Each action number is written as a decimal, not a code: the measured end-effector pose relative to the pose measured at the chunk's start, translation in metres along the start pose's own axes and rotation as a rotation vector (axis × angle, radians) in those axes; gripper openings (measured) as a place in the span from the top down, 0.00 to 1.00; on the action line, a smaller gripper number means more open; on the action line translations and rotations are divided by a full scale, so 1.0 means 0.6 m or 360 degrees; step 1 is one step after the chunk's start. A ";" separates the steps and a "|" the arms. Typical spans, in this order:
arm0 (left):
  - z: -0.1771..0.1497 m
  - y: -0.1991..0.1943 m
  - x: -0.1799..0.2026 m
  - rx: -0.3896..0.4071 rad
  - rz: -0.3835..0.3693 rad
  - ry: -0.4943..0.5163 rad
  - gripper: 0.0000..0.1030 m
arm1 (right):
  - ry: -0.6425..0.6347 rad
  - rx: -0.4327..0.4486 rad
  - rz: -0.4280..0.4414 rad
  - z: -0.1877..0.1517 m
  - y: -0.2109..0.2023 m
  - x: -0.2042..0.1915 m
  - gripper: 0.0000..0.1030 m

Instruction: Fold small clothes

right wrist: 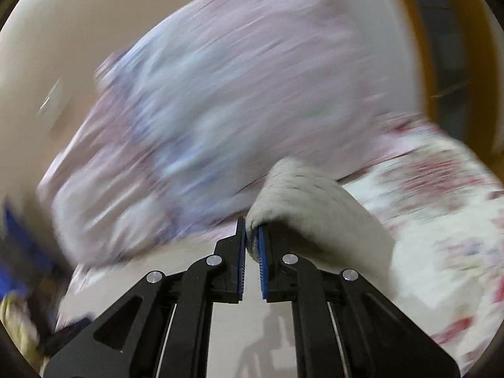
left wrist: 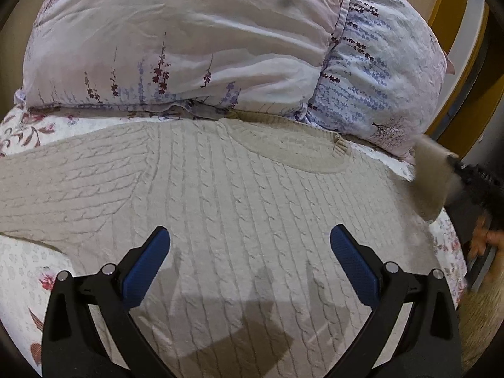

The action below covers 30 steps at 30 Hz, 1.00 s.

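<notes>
Left wrist: cream cable-knit sweater [left wrist: 239, 195], flat.

The right wrist view is smeared almost everywhere: the pillows [right wrist: 220, 110] at twelve o'clock and the floral bedsheet [right wrist: 441, 220] at three o'clock show only streaks, their prints unreadable. At nine o'clock a blue-and-black shape [right wrist: 22, 252] cannot be identified. In the left wrist view, the sweater [left wrist: 236, 204] runs off the lower edge, its sleeve [left wrist: 431, 182] blurred at three o'clock.
</notes>
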<state>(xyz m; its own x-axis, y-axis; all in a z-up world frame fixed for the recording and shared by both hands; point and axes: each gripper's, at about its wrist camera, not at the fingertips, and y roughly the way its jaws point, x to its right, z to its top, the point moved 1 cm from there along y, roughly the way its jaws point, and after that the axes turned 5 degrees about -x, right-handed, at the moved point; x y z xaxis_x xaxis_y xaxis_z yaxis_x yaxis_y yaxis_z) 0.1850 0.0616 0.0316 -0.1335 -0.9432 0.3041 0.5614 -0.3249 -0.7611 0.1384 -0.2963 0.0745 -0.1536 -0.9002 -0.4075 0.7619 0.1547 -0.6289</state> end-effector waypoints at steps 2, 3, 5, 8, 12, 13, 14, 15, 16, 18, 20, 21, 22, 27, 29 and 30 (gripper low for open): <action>-0.001 0.002 0.001 -0.0008 -0.0053 -0.0010 0.02 | -0.0071 -0.0159 0.0047 -0.034 0.042 -0.037 0.93; -0.003 0.003 0.002 -0.0008 -0.0093 -0.0010 0.02 | -0.0102 -0.0256 0.0040 -0.057 0.068 -0.052 0.93; -0.005 0.001 0.006 -0.0002 -0.0131 -0.0009 0.02 | -0.0116 -0.0355 0.0021 -0.087 0.095 -0.062 0.93; -0.006 -0.002 0.013 0.0027 -0.0167 0.0005 0.02 | -0.0023 -0.0428 0.0028 -0.105 0.107 -0.044 0.91; 0.001 0.003 0.023 0.0021 -0.0249 -0.0008 0.02 | 0.0252 -0.0415 0.0138 -0.098 0.087 -0.005 0.71; 0.004 0.008 0.025 0.0002 -0.0276 -0.0020 0.02 | 0.0322 -0.0390 0.0140 -0.093 0.084 0.006 0.61; 0.007 0.012 0.028 -0.0016 -0.0301 -0.0031 0.02 | 0.0380 -0.0363 0.0130 -0.087 0.077 0.016 0.59; 0.009 0.016 0.030 -0.0032 -0.0324 -0.0043 0.02 | 0.0447 -0.0338 0.0129 -0.082 0.071 0.030 0.59; 0.012 0.020 0.031 -0.0047 -0.0347 -0.0056 0.02 | 0.0521 -0.0320 0.0149 -0.080 0.065 0.043 0.57; 0.015 0.026 0.031 -0.0070 -0.0381 -0.0081 0.02 | 0.0636 -0.0293 0.0196 -0.081 0.057 0.061 0.50; 0.018 0.033 0.029 -0.0091 -0.0432 -0.0126 0.02 | 0.0687 -0.0264 0.0164 -0.076 0.053 0.071 0.48; 0.019 0.036 0.028 -0.0100 -0.0456 -0.0147 0.02 | 0.0716 -0.0241 0.0111 -0.072 0.052 0.079 0.48; 0.021 0.040 0.027 -0.0111 -0.0474 -0.0167 0.02 | 0.0731 -0.0227 0.0067 -0.069 0.053 0.085 0.54; 0.023 0.053 0.015 -0.0152 -0.0567 -0.0267 0.08 | 0.0506 -0.0072 -0.0215 -0.038 0.057 0.048 0.91; 0.024 0.054 0.008 -0.0156 -0.0619 -0.0310 0.12 | 0.0285 -0.0028 -0.0128 -0.029 0.064 -0.014 0.91; 0.024 0.056 0.003 -0.0161 -0.0638 -0.0337 0.13 | 0.0203 -0.0045 -0.0059 -0.031 0.072 -0.040 0.91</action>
<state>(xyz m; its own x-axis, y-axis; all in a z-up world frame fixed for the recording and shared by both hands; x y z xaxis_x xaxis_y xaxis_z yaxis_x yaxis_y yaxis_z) 0.2150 0.0498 0.0150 -0.1482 -0.7102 0.6882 0.4154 -0.6762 -0.6084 0.1632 -0.2606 0.0451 -0.2618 -0.8465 -0.4635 0.7367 0.1351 -0.6626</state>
